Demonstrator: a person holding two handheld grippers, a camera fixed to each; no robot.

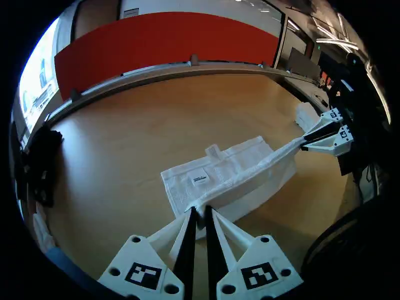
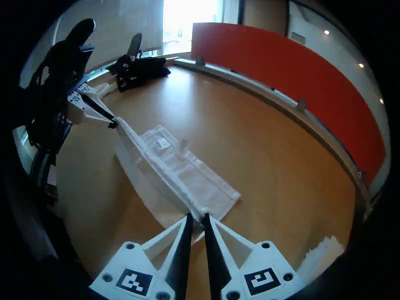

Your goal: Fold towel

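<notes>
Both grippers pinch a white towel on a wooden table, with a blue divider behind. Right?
Not quite: the divider is red, not blue, as the left gripper view shows. The left gripper and right gripper do each pinch the white towel on the wooden table.

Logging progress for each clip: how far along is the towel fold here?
Done: the towel lies spread on the table, and the left hand-held gripper and right hand-held gripper each pinch an end of its near long edge. In hand: that edge is lifted and taut between them. Remaining: carry it over to the far edge, lay it down and release; no finished fold shows yet.
</notes>
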